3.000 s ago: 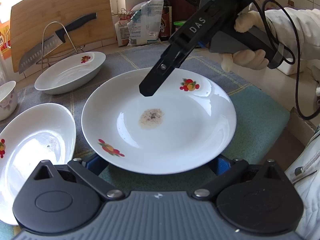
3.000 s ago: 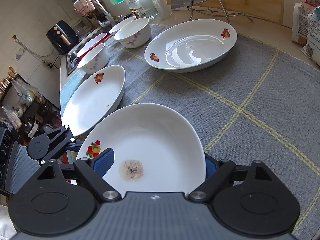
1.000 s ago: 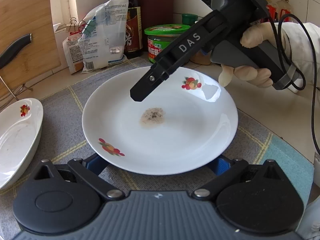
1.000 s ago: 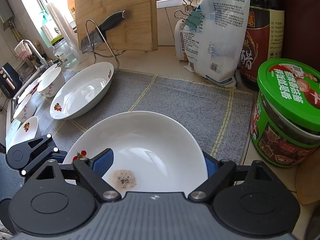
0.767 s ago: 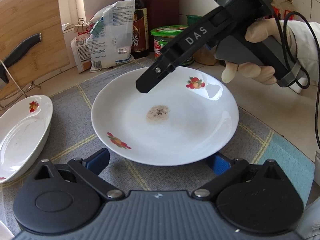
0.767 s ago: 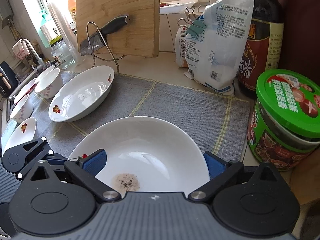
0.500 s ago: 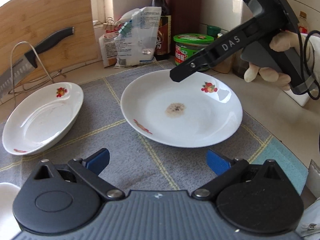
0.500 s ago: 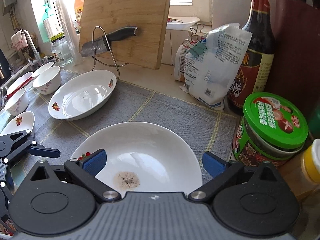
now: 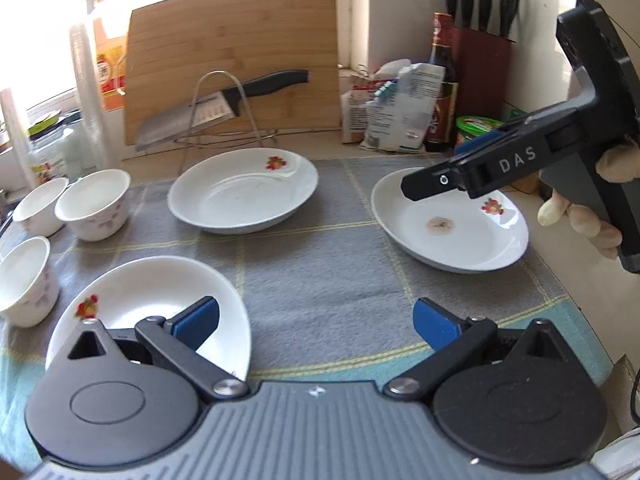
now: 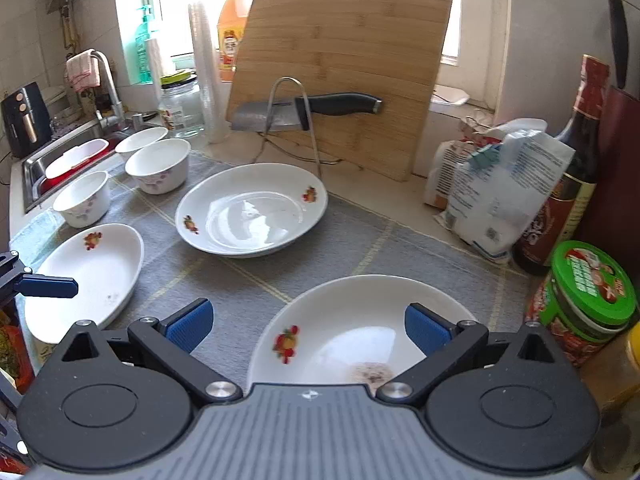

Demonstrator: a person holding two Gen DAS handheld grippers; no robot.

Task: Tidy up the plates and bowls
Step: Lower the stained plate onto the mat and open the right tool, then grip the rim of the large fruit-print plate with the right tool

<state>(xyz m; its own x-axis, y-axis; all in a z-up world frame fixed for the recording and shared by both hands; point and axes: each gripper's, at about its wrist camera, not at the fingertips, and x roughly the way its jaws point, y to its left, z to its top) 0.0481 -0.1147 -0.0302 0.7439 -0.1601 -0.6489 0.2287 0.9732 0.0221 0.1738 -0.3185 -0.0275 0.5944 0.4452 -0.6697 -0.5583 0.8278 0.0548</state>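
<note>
We see a pale stone worktop (image 10: 404,196) covered by a grey checked cloth mat (image 10: 344,240). On the mat, a white stained plate (image 10: 352,328) sits nearest the green-lidded jar (image 10: 588,300); a clean deep white plate (image 10: 248,212) lies farther away, then an oval white dish (image 10: 92,276) and three small white floral bowls (image 10: 158,166).

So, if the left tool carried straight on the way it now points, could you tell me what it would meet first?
Most likely the bare grey mat between the plates. The left tool is open and angled downward, with the near plate under its left finger only. Depth is hard to judge.
</note>
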